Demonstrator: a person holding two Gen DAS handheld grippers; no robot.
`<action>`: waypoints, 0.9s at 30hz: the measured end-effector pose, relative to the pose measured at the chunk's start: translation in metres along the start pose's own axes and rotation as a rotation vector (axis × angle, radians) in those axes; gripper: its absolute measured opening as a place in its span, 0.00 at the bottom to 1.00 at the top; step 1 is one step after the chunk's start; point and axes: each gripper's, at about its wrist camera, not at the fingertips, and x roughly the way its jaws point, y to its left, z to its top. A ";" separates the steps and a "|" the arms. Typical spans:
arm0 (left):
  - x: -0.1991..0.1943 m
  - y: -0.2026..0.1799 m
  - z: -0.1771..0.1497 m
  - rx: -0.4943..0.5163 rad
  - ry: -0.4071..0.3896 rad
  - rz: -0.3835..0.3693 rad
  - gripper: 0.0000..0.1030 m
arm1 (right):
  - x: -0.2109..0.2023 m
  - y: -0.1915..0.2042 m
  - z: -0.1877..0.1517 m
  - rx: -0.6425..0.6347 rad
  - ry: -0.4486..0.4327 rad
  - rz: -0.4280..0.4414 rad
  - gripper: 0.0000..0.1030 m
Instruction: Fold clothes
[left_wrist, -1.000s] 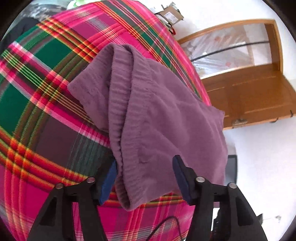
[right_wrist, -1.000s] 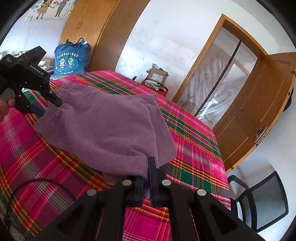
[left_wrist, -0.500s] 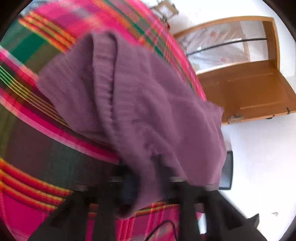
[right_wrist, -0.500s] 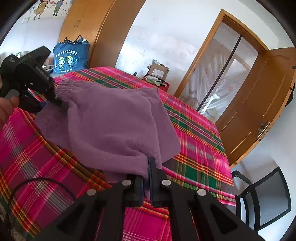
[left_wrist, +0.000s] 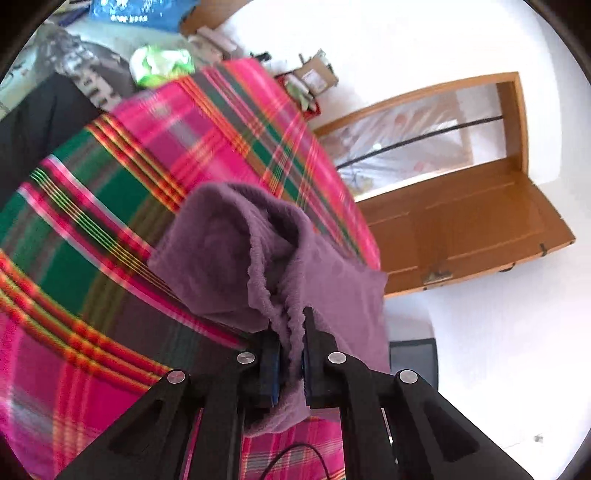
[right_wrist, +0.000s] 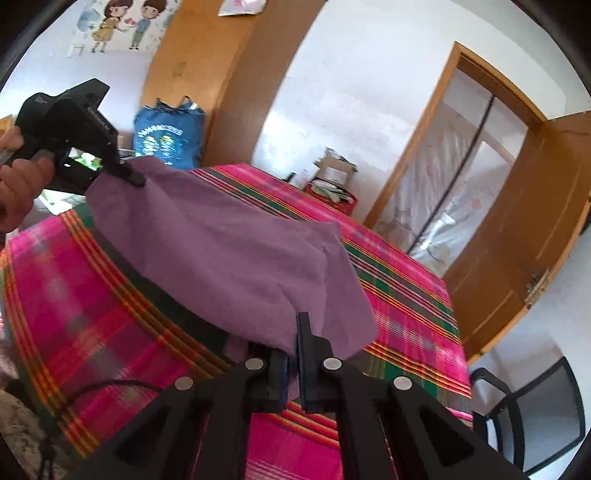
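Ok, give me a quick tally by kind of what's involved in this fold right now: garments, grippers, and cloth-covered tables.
Purple knit garment, lifted between both grippers: 1
Black two-finger grippers, the left gripper and the right gripper, each clamped on the garment: 2
Table under a pink, green and orange plaid cloth: 1
Total: 4

Plaid-covered table (right_wrist: 402, 291) under a partly lifted purple garment (right_wrist: 229, 251)

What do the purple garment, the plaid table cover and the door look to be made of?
Purple garment: soft fleece or knit, judging by its matte, fuzzy nap and ribbed, gathered edge. Plaid table cover: thin woven cloth, probably cotton or a blend, with flat stripes and no sheen. Door: wood or wood veneer, orange-brown with a glossy varnish and raised panels.
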 end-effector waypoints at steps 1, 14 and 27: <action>-0.006 0.000 -0.001 0.006 -0.009 0.003 0.08 | -0.003 0.003 0.003 0.001 -0.005 0.025 0.04; -0.054 0.051 0.005 -0.104 -0.131 0.112 0.08 | -0.001 0.081 0.007 -0.121 0.028 0.310 0.04; -0.047 0.080 -0.011 -0.141 -0.096 0.240 0.10 | 0.040 0.113 0.003 -0.100 0.131 0.424 0.04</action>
